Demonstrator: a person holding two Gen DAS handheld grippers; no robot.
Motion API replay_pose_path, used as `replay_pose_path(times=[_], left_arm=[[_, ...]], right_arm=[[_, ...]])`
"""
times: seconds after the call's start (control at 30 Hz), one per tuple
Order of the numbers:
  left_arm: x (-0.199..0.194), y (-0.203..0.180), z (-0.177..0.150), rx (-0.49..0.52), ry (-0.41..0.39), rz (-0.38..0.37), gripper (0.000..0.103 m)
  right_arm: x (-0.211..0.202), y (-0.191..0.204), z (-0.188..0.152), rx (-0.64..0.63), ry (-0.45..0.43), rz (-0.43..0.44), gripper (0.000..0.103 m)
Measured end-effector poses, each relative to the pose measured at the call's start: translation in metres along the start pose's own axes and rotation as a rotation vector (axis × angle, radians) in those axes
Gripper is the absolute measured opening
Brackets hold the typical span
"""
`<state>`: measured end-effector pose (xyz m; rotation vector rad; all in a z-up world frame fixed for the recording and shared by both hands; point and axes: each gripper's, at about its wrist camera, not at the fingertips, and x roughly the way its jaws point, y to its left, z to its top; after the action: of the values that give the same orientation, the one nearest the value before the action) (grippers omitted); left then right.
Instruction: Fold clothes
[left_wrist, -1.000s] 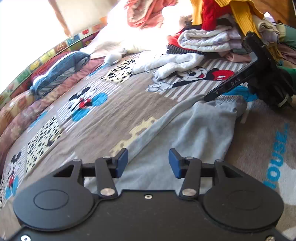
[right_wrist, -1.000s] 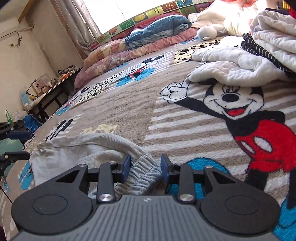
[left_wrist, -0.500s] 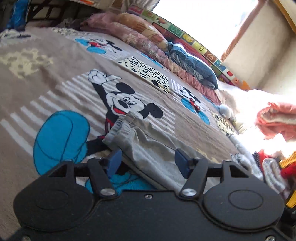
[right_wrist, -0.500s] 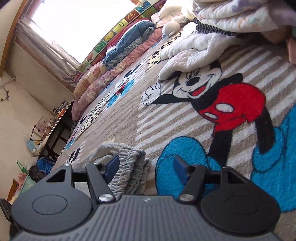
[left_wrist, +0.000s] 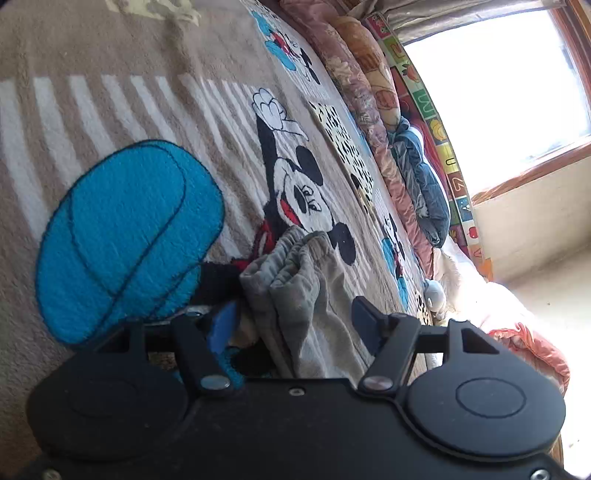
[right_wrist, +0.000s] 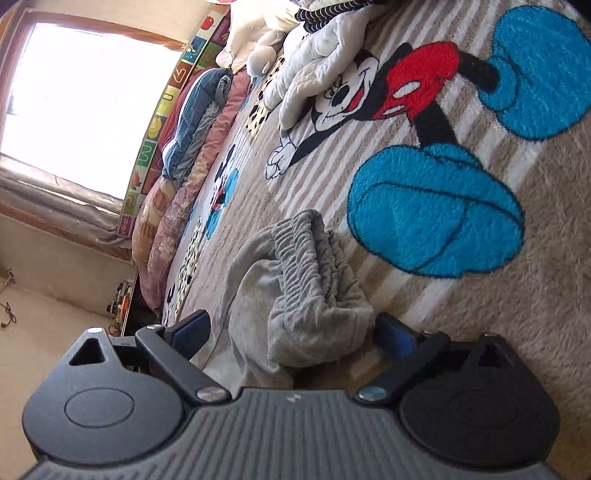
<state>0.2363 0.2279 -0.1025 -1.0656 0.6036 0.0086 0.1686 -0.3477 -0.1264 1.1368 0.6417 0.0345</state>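
1. Left gripper (left_wrist: 293, 325): fingers wide apart, low over the blanket (left_wrist: 110, 110), gripping nothing.
2. Between those fingers: grey pants (left_wrist: 306, 295), folded over, elastic waistband edges stacked and pointing to 12 o'clock in the left view.
3. Left blue pad (left_wrist: 221, 326) at 9 o'clock of the pants, just beside the fold; touching or not, cannot tell. Right pad at 3 o'clock, clear of the cloth.
4. Pants lying on the blanket over a cartoon mouse print (left_wrist: 299, 192), hem near the blue shoe print (left_wrist: 125, 236) at 9 o'clock.
5. Right gripper (right_wrist: 293, 332): fingers also spread wide, holding nothing.
6. In the right view, bunched ribbed waistband of the same pants (right_wrist: 303, 291) sitting between the fingers, both pads apart from the cloth, at 9 and 3 o'clock of it.
7. Further blue shoe print (right_wrist: 436, 210) at 2 o'clock of the pants; white quilted garment (right_wrist: 317, 74) well apart at 12 o'clock.
8. Rolled bedding (right_wrist: 192, 122) along the bed's far edge at 10 o'clock, bright window (right_wrist: 85, 103) behind it.
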Motion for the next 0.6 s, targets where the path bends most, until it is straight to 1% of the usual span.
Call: replay_pose_path(times=[0.1, 0.13, 0.17, 0.2, 0.23, 0.27, 0.3, 0.33, 0.37, 0.4, 0.47, 0.5, 0.6], left_arm=[[0.006, -0.003, -0.001, 0.027, -0.02, 0.006, 0.062], [0.008, -0.004, -0.001, 0.036, -0.027, 0.008, 0.057], [0.009, -0.005, -0.001, 0.045, -0.033, 0.009, 0.046], [0.012, -0.003, -0.002, 0.047, -0.033, 0.008, 0.04], [0.014, -0.001, -0.002, 0.049, -0.034, 0.007, 0.03], [0.017, 0.001, -0.002, 0.051, -0.034, 0.006, 0.027], [0.016, 0.005, -0.001, 0.036, -0.033, -0.006, 0.026], [0.016, 0.008, 0.0, 0.02, -0.031, -0.018, 0.024], [0.013, 0.011, 0.003, 0.006, -0.031, -0.034, 0.022], [0.01, 0.013, 0.005, -0.007, -0.032, -0.05, 0.021], [0.005, 0.019, 0.011, -0.047, -0.038, -0.071, 0.018], [0.005, 0.022, 0.014, -0.059, -0.037, -0.074, 0.018], [0.009, 0.033, 0.018, -0.101, -0.017, -0.065, 0.017]], right_arm=[[0.01, 0.001, 0.001, 0.012, -0.044, -0.036, 0.096], [0.013, 0.002, 0.002, 0.016, -0.058, -0.047, 0.096], [0.017, 0.002, 0.002, 0.019, -0.073, -0.059, 0.095], [0.02, 0.003, 0.003, 0.023, -0.088, -0.071, 0.087], [0.023, 0.003, 0.003, 0.027, -0.102, -0.083, 0.073], [0.026, 0.004, 0.003, 0.031, -0.117, -0.095, 0.063], [0.029, 0.003, 0.004, 0.042, -0.128, -0.103, 0.04], [0.031, -0.004, 0.006, 0.08, -0.127, -0.093, 0.033], [0.032, -0.007, 0.008, 0.095, -0.13, -0.084, 0.031], [0.03, -0.003, 0.01, 0.071, -0.127, -0.079, 0.028], [0.026, 0.006, 0.016, 0.017, -0.124, -0.069, 0.026], [0.022, 0.01, 0.022, -0.035, -0.116, -0.061, 0.025], [0.032, 0.002, 0.045, -0.162, 0.017, -0.07, 0.025]])
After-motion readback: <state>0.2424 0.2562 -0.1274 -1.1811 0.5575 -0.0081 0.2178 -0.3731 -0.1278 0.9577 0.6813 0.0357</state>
